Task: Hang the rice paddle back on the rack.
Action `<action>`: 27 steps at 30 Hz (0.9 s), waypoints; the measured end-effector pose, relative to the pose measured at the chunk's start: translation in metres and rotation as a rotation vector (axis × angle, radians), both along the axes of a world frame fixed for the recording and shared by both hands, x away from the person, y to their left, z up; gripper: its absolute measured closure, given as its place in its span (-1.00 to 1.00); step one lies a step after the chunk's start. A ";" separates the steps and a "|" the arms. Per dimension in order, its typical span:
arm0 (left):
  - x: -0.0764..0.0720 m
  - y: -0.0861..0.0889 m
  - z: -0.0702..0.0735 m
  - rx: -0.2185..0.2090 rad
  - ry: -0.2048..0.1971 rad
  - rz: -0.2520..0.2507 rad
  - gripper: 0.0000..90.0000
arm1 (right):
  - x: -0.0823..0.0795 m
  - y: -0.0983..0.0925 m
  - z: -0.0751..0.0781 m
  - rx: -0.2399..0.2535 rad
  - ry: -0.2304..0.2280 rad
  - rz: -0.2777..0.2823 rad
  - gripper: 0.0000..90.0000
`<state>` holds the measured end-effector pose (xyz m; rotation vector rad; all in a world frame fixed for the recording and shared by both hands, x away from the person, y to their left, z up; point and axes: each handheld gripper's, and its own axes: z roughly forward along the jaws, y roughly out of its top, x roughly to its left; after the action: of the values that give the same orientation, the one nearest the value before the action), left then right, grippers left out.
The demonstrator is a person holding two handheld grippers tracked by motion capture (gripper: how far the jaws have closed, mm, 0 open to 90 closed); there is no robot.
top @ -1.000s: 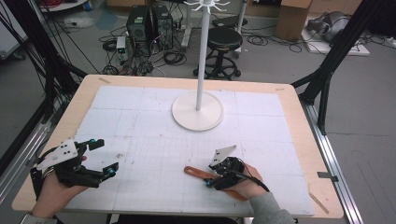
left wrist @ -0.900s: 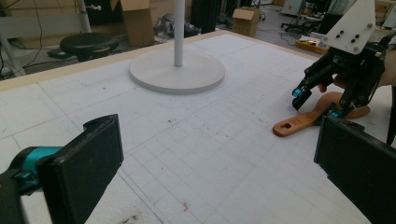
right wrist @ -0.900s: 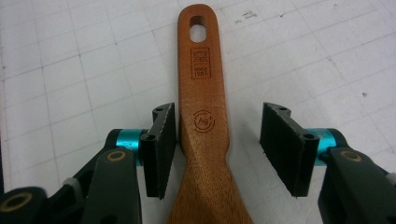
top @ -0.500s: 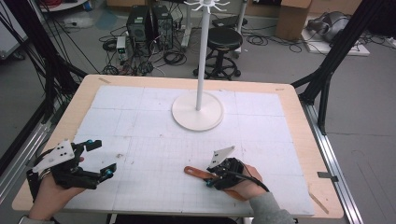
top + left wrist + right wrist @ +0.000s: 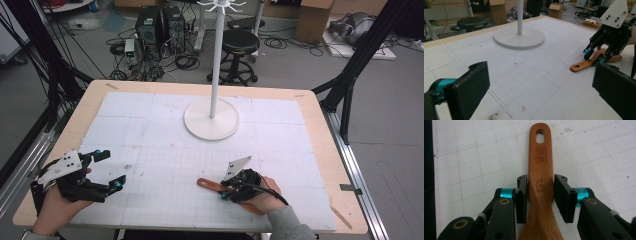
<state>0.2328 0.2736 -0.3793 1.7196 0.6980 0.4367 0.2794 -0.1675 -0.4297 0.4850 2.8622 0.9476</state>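
My right hand-held gripper (image 5: 540, 195) straddles the spoon (image 5: 540, 170) handle, jaws just been closing, pads at its sides, seemingly touching. Spoon flat on tabletop (image 5: 165, 140) at near right, long axis running left from the gripper, hole end far from me. Left hand-held gripper (image 5: 107, 170) open, well apart at near left.
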 end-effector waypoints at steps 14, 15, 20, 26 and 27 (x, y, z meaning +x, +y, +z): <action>0.000 0.001 0.001 -0.001 -0.003 0.001 -0.96 | -0.001 0.001 0.003 -0.011 -0.028 0.013 0.44; 0.000 0.001 0.001 -0.001 -0.003 0.001 -0.96 | -0.001 0.001 0.003 -0.011 -0.028 0.013 0.44; 0.000 0.000 0.001 -0.001 -0.001 0.001 -0.96 | 0.000 -0.006 0.011 0.043 -0.048 -0.004 0.44; 0.000 -0.001 0.001 0.004 -0.002 -0.001 -0.96 | -0.001 -0.009 0.019 0.085 -0.076 -0.013 0.44; 0.000 -0.001 0.001 0.004 -0.003 0.000 -0.96 | -0.002 -0.009 0.020 0.085 -0.084 -0.021 0.44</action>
<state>0.2328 0.2729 -0.3787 1.7228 0.6953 0.4403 0.2777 -0.1762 -0.4094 0.4693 2.7467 1.0634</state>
